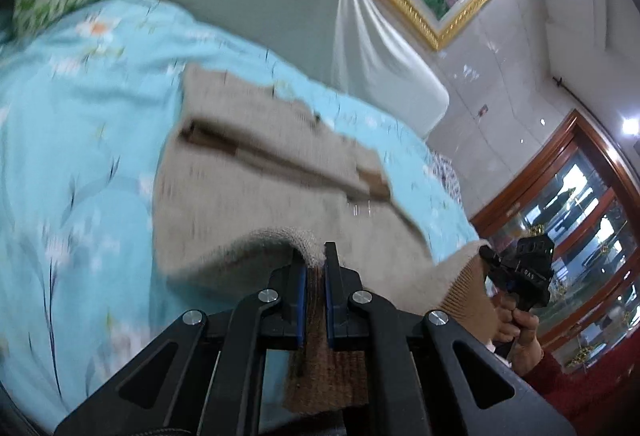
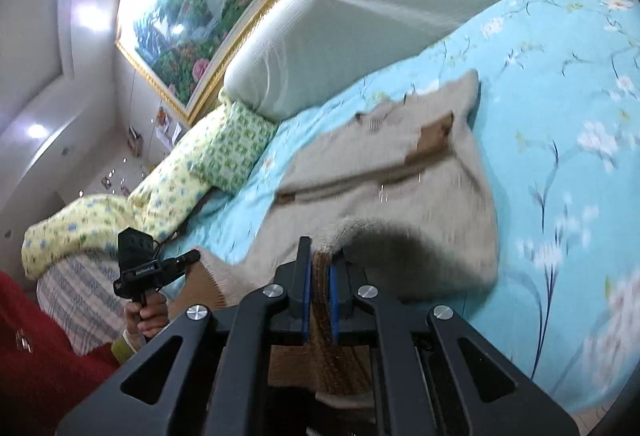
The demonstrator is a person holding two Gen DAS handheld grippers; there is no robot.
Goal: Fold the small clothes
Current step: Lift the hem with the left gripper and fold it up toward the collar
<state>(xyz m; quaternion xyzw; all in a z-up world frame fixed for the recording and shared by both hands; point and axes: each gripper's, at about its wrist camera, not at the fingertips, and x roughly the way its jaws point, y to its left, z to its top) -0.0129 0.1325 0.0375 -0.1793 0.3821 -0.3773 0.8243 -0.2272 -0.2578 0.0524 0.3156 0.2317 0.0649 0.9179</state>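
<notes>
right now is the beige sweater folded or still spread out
Partly folded. The beige sweater lies on the blue bedsheet, with its near hem lifted, pinched by the left gripper and right gripper.

The beige sweater (image 1: 248, 172) is soft, fuzzy knit cloth with a ribbed brown hem (image 1: 464, 292), lying on a smooth, printed cotton-like blue sheet (image 1: 80, 140). At lower centre the left gripper (image 1: 316, 260) is matt black plastic with shiny metal rivets and blue rubbery pads (image 1: 302, 306); at upper right, the picture frame (image 1: 432, 24) is glossy gilt and the cabinet (image 1: 580, 164) is polished reddish wood and glass.
</notes>
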